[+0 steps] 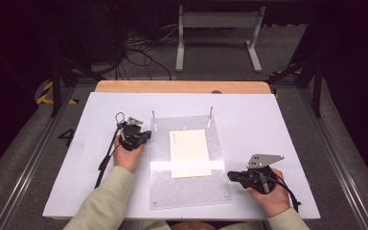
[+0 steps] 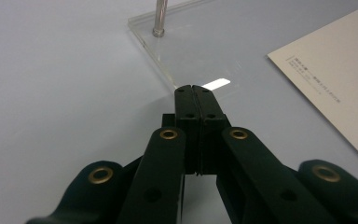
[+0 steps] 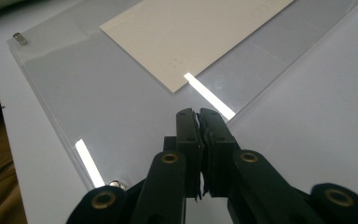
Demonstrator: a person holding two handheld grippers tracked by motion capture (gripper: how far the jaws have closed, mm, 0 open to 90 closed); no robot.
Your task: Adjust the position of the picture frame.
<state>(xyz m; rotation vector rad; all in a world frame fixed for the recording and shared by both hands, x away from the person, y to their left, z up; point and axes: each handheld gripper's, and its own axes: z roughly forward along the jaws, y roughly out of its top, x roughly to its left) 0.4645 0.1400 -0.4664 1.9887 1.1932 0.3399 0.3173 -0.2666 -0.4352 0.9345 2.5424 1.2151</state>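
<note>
The right tool [image 1: 232, 175] sat nearest, its jaws pressed together on nothing, tips at the right edge of a clear acrylic plate [image 1: 187, 189] lying flat on the white counter [image 1: 268, 124]. A cream sheet of paper [image 1: 189, 152] lay on the plate's middle. Farther off, the left tool [image 1: 146, 135] was likewise closed and empty, tips at the plate's left edge. Two metal pins [image 1: 154, 122] stood upright at the plate's far corners.
</note>
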